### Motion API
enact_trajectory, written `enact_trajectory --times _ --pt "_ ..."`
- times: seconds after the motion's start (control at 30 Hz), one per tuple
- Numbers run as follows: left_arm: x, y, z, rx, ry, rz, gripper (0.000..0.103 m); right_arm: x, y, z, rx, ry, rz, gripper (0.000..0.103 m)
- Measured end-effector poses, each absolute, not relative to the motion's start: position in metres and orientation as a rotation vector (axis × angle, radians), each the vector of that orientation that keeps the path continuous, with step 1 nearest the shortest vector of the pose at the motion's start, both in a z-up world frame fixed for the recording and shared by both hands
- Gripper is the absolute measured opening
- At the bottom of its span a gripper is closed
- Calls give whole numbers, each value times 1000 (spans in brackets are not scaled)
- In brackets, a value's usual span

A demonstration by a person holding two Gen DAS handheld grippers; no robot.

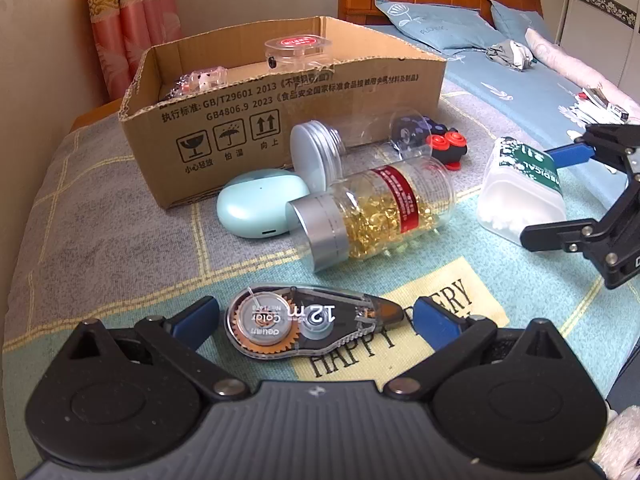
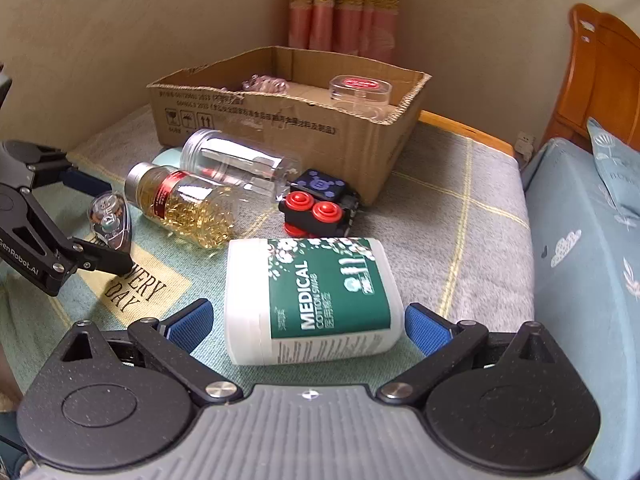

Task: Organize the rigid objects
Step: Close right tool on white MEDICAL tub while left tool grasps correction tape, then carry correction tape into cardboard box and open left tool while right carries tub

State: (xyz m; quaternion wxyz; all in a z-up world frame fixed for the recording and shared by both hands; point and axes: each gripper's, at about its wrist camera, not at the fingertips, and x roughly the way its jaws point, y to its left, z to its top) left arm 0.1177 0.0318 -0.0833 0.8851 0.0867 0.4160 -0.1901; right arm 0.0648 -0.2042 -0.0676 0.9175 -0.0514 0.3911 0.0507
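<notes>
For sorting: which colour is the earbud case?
Pale mint green earbud case, clearest in left wrist view.

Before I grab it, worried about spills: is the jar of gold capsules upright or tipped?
Tipped. The capsule jar lies on its side on the blanket, silver cap on.

Right gripper (image 2: 306, 322) is spread wide with the white medical cotton swab tub (image 2: 310, 300) lying on its side between the blue pads (image 2: 191, 322), gaps on both sides. Just past the tub there's a black toy with red buttons (image 2: 318, 208). Further ahead sits the cardboard box (image 2: 288, 120) with a clear case (image 2: 360, 90) inside. Ahead-left lie a bottle of gold capsules (image 2: 186, 204) and an empty clear jar (image 2: 240, 168). Far left, the left gripper (image 2: 100, 220) straddles a correction tape (image 2: 110, 220), fingers apart.
</notes>
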Motion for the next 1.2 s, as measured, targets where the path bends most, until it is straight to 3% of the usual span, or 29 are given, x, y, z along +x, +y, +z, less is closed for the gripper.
enact_trajectory --times 0.13,0.43,1.2 --pt "118 30 -82 194 866 -401 100 74 -199 -69 -163 831 113 103" --pt "120 28 -77 211 882 -425 90 82 -196 -66 -197 856 124 91" --pt "118 34 -10 195 838 -399 90 73 -200 -20 -184 834 151 87"
